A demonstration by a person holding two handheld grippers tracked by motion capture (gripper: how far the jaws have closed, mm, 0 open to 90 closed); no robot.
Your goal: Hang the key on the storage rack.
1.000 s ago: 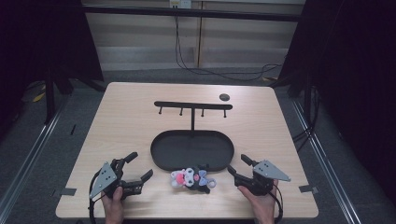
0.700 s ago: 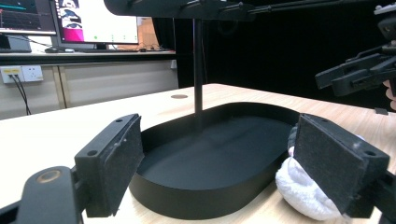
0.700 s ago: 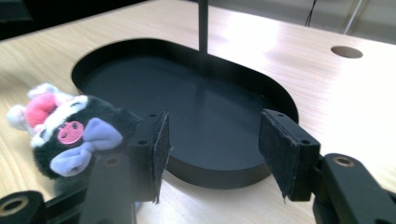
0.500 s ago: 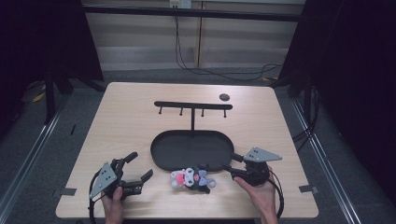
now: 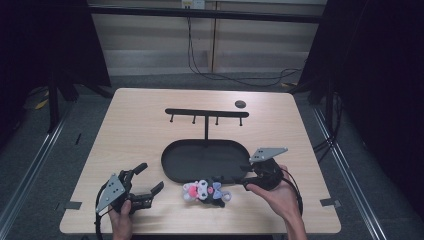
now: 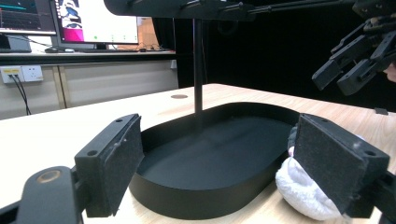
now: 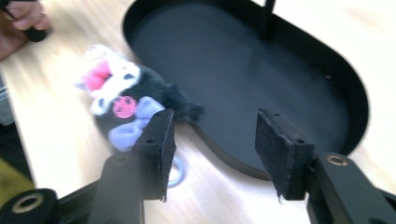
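Right gripper (image 5: 245,179): jaws spread, nothing between them. Held above the table (image 5: 150,125), its jaws over the near right end of the tray (image 5: 172,165). In the right gripper view the jaw tips straddle the tray's near rim; the plush toy (image 7: 126,109) lies just beyond its left jaw, beside the tray, on the table.

Left gripper (image 5: 150,179): jaws spread, empty. Low over the table, well apart from the tray's left end. In the left gripper view the tray sits between and beyond its jaws; a white part of the toy shows behind its right jaw.

Tray: one, black, oval, nothing in it. A post with a crossbar (image 5: 207,113) rises from its far edge; four pegs hang under the bar.

Count: two grippers, one tray, one toy, one small dark disc (image 5: 240,104) past the bar.
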